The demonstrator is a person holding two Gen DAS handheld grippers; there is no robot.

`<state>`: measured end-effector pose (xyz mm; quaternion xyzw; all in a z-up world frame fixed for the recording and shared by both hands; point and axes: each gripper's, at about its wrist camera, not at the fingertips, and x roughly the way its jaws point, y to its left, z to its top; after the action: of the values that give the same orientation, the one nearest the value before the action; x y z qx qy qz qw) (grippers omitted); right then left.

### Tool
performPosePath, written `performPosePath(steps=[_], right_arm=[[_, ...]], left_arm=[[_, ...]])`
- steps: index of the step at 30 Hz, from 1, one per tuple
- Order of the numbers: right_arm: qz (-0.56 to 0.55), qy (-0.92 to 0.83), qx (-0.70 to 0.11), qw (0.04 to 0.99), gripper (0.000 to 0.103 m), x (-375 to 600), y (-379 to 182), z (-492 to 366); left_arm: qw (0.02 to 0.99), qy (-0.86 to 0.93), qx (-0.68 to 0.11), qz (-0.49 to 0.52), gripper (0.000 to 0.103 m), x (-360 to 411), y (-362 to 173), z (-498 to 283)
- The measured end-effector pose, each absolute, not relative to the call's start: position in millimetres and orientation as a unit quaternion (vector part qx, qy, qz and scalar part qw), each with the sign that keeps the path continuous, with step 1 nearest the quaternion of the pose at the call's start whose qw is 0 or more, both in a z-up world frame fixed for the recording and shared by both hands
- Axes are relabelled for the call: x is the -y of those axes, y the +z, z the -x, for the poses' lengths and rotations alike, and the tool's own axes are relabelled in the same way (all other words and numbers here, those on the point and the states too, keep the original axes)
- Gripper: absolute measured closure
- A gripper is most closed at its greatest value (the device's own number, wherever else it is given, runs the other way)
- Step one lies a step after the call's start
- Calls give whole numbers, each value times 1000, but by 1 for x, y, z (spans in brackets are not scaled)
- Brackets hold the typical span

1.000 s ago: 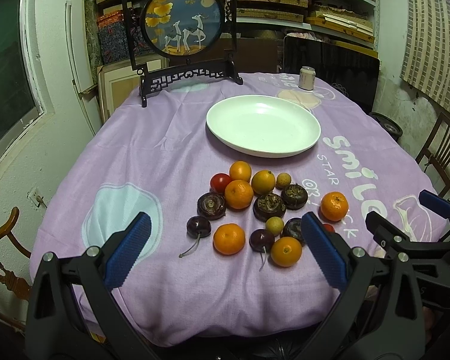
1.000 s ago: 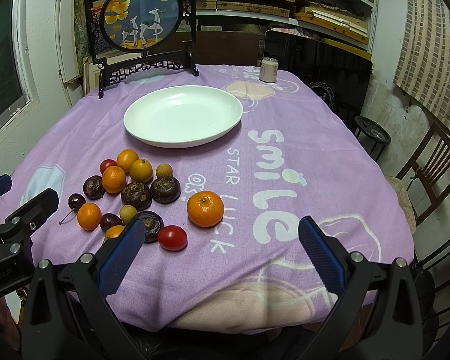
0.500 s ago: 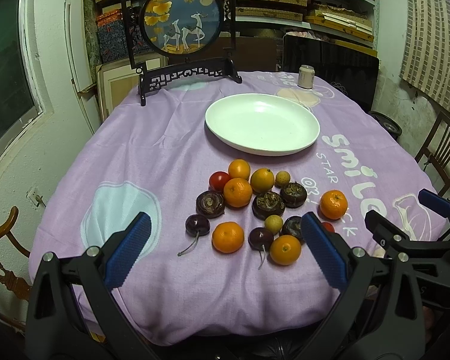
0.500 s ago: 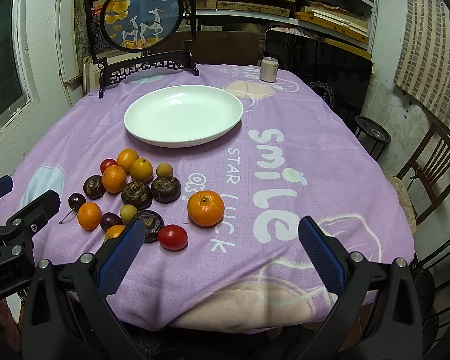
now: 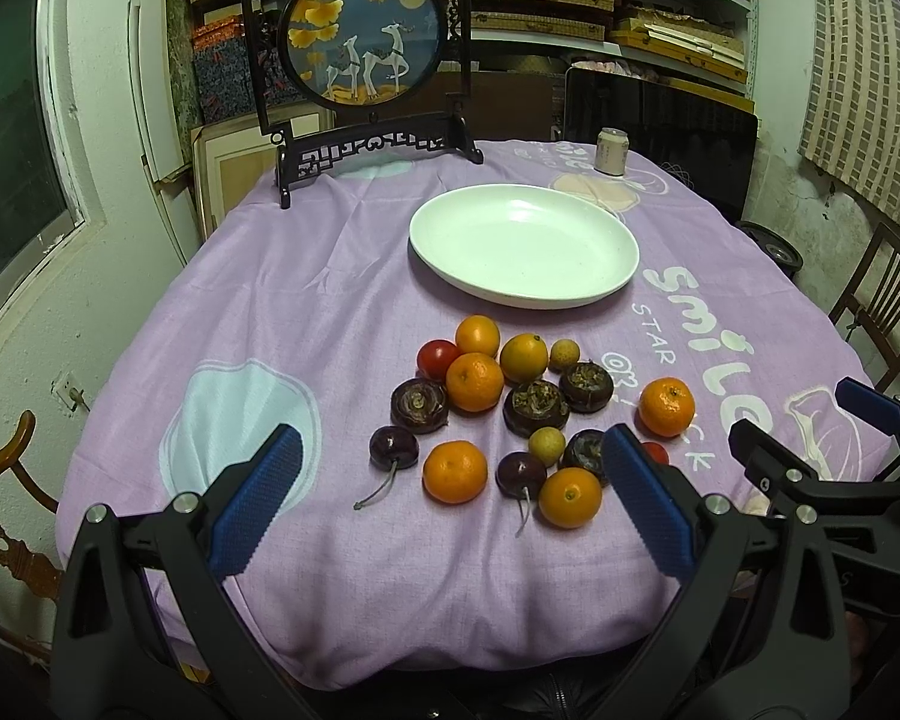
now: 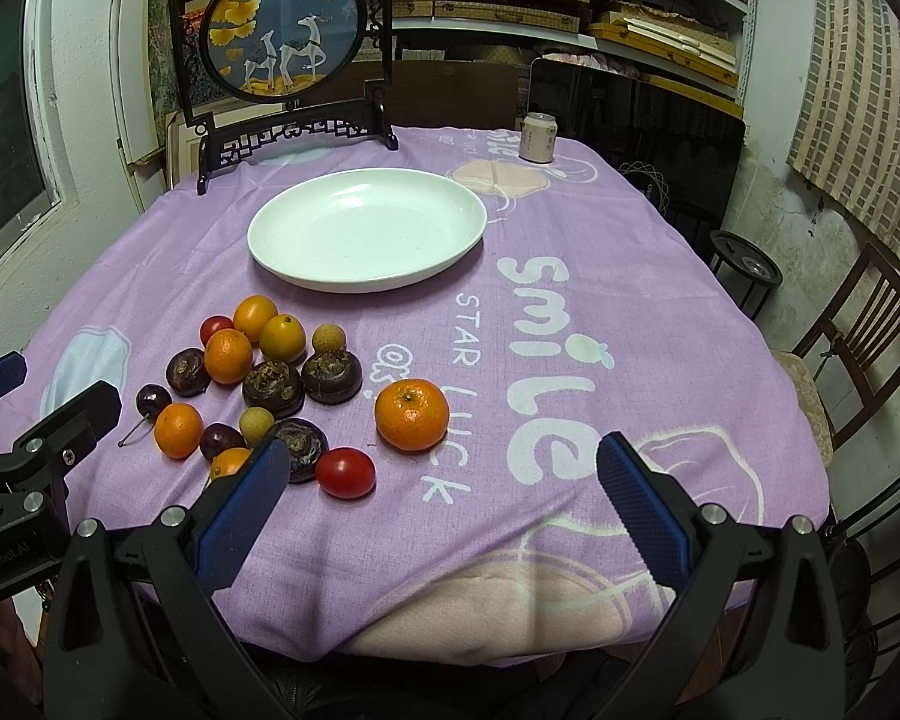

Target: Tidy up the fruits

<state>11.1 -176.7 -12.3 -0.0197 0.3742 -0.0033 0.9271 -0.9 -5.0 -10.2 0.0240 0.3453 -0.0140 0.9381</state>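
A pile of fruit lies on the purple tablecloth: several oranges [image 5: 474, 381], dark water chestnuts [image 5: 536, 407], cherries [image 5: 393, 447], small yellow longans and red tomatoes [image 6: 345, 472]. One orange [image 6: 412, 414] sits apart to the right. An empty white plate [image 5: 523, 252] stands behind the pile; it also shows in the right wrist view [image 6: 366, 228]. My left gripper [image 5: 450, 504] is open and empty just before the pile. My right gripper [image 6: 444, 501] is open and empty near the table's front edge, right of the pile.
A framed round deer picture on a black stand [image 5: 363, 54] stands at the back of the table. A small can [image 6: 537, 137] stands at the back right. Wooden chairs [image 6: 858, 354] are at the right and left sides.
Both grippers have hardly moved; the left view has shifted very slightly. Nothing was picked up or let go.
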Motion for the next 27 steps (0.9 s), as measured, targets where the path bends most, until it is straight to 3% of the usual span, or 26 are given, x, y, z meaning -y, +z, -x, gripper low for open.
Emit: performPosePath(steps=[14, 22, 23, 24, 26, 27], right_arm=[[22, -1, -380, 925, 1, 174, -19, -15], [18, 133, -388, 912, 1, 165, -41, -17], [18, 154, -392, 907, 9, 160, -45, -17], [17, 178, -403, 898, 29, 152, -50, -19], [15, 217, -425, 879, 53, 138, -59, -25], [14, 239, -439, 866, 56, 129, -66, -28]], left_arm=[[934, -18, -357, -18, 2, 4, -19, 1], [917, 62, -395, 15, 2, -60, -46, -5], [912, 69, -404, 23, 2, -66, -51, -5], [907, 73, -413, 31, 2, -73, -57, -5], [899, 74, -430, 44, 2, -81, -66, -5], [897, 72, -434, 47, 2, -83, -69, -5]])
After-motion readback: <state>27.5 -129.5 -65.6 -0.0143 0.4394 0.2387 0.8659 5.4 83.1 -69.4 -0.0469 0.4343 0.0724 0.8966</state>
